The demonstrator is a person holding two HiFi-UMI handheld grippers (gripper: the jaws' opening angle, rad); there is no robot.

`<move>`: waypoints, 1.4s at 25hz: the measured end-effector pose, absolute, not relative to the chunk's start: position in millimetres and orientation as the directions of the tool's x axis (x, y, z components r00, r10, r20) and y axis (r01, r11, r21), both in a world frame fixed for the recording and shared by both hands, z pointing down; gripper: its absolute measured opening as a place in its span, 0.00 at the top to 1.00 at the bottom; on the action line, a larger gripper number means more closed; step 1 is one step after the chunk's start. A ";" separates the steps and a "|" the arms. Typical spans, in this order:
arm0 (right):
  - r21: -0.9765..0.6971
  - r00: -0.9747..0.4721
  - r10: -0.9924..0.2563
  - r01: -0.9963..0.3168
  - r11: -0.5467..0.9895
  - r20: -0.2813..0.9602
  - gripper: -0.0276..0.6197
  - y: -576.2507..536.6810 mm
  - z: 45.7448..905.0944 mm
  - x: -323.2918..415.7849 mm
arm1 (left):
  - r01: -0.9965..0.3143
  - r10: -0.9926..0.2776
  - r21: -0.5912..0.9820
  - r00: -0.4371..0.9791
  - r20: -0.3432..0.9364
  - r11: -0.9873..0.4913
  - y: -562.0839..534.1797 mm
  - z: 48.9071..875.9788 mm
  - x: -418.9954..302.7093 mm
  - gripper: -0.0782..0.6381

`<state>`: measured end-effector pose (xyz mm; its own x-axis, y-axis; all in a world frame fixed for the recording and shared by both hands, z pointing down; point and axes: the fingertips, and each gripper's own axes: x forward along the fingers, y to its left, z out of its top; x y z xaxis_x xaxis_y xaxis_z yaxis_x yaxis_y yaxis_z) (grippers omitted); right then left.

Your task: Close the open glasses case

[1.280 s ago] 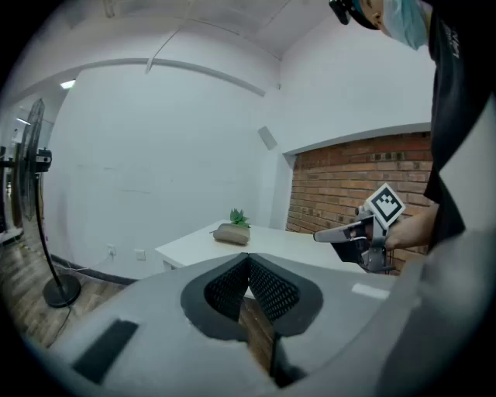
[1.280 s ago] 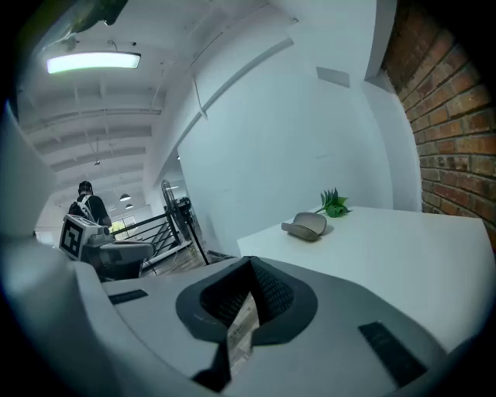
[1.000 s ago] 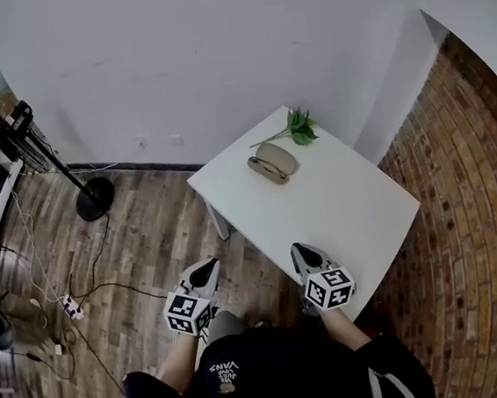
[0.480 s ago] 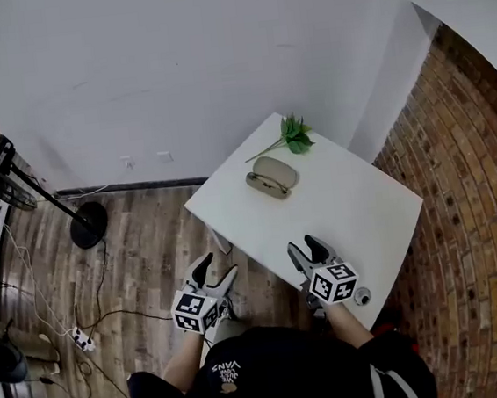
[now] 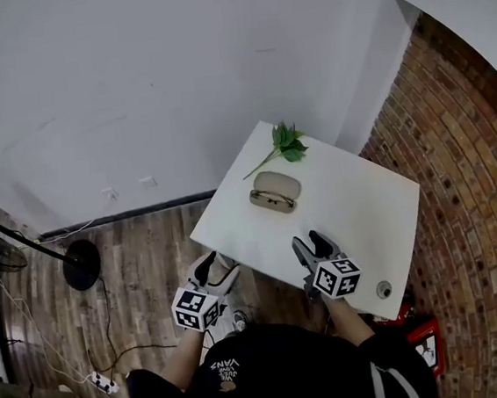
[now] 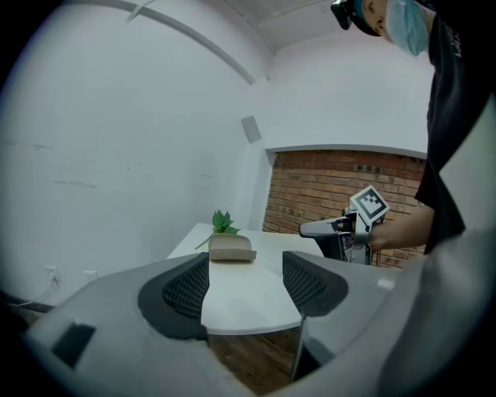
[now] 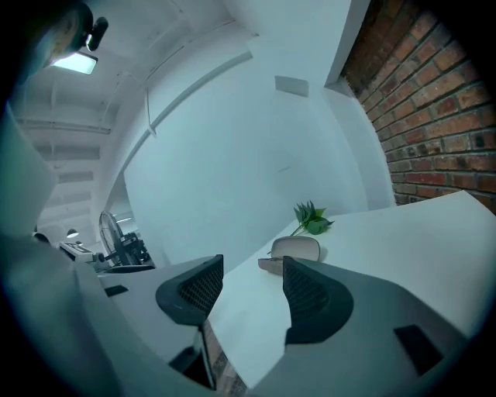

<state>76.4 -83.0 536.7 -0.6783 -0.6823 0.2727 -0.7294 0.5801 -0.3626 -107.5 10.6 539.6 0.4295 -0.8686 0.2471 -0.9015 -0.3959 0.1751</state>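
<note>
Green sprig (image 5: 286, 142) near open glasses case (image 5: 276, 191)

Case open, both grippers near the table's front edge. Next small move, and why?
Probably advance the right gripper toward the open beige oval glasses case: its jaws are opening with nothing between them, it sits at the white table's near edge, clearly short of the case, whose lid stands raised.

Bright even light, soft shadows, fisheye-warped dark edges
</note>
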 end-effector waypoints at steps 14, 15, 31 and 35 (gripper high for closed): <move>-0.352 -0.520 -0.811 -0.837 0.419 0.268 0.62 -101.1 532.6 61.1 | -0.807 -0.773 0.209 0.589 0.235 -0.552 -38.1 554.4 -147.2 0.49; -0.354 -0.513 -0.816 -0.840 0.412 0.267 0.62 -104.9 532.6 62.2 | -0.805 -0.770 0.209 0.592 0.236 -0.555 -41.6 555.9 -147.7 0.49; -0.363 -0.536 -0.785 -0.830 0.423 0.311 0.63 -210.3 549.9 83.1 | -0.809 -0.766 0.250 0.586 0.265 -0.532 -130.9 574.9 -117.8 0.51; -0.369 -0.550 -0.765 -0.824 0.431 0.334 0.63 -242.3 557.8 86.1 | -0.812 -0.764 0.279 0.580 0.282 -0.513 -157.0 583.9 -108.9 0.51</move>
